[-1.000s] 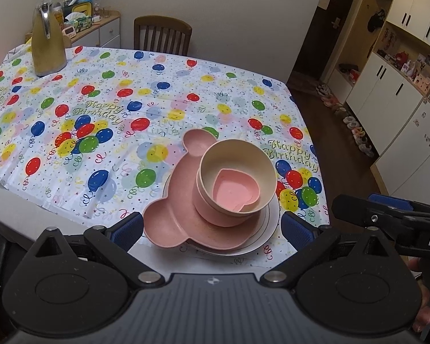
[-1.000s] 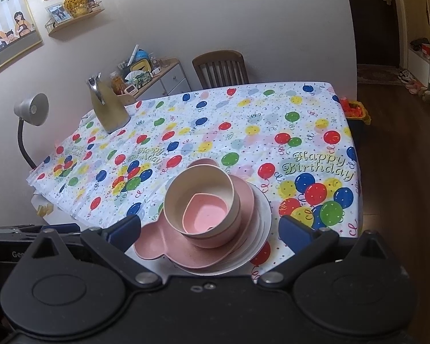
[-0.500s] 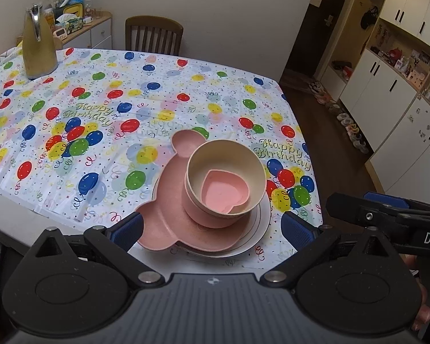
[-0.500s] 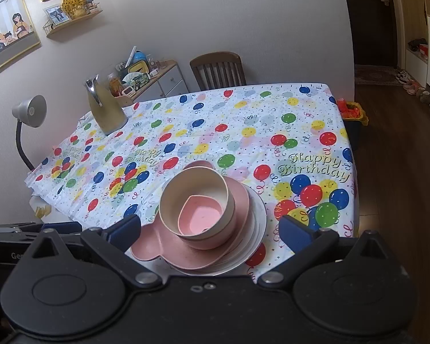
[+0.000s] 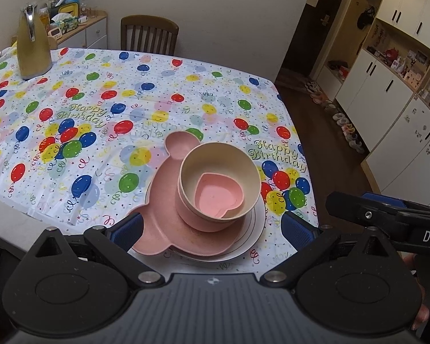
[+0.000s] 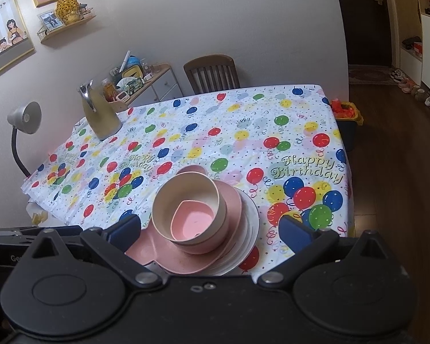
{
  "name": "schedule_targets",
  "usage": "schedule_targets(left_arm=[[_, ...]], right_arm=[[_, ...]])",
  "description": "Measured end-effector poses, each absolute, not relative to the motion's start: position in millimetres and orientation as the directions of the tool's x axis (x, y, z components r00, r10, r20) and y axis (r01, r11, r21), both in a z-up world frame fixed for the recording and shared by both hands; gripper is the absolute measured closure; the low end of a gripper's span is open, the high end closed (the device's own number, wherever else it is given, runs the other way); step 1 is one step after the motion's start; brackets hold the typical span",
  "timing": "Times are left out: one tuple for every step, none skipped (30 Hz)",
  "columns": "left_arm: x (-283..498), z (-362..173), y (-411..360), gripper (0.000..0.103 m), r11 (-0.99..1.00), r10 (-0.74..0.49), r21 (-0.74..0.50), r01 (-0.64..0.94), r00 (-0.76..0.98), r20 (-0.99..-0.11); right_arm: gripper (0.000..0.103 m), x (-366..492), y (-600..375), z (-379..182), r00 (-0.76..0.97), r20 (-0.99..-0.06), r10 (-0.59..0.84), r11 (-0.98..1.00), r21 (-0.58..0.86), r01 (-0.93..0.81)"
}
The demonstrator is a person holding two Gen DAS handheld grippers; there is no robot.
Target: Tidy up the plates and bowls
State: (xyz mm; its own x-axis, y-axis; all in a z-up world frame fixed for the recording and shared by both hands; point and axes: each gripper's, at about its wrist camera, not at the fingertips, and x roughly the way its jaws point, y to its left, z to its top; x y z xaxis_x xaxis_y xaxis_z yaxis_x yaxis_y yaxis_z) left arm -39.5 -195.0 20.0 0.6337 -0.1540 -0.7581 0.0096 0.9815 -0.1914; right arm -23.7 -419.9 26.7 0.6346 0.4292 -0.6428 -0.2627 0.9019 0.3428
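1. Here, a pink heart-shaped dish [image 5: 217, 196] sits inside a cream bowl [image 5: 219, 172], nested in a pink bowl [image 5: 186, 212].
2. These rest on a pink bear-shaped plate [image 5: 163, 189] over a white plate [image 5: 256, 229], near the balloon tablecloth's [image 5: 100, 109] front edge.
3. The left gripper [image 5: 212, 226] and right gripper [image 6: 210, 226] hover spread wide, empty.
4. A yellow jug [image 5: 33, 48] stands well apart.
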Motion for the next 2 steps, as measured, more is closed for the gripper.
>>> schedule_targets(left_arm=[[-38.5, 20.2, -193.9, 0.000, 0.982, -0.151, -0.191, 0.006, 0.636, -0.757], [-38.1, 20.3, -193.4, 0.000, 0.982, -0.150, -0.190, 0.005, 0.637, -0.756]], right_arm=[[0.000, -23.6, -419.9, 26.6, 0.634, -0.643, 0.430, 0.902, 0.343, -0.263], [0.000, -23.6, -419.9, 26.6, 0.634, -0.643, 0.430, 0.902, 0.343, -0.264]])
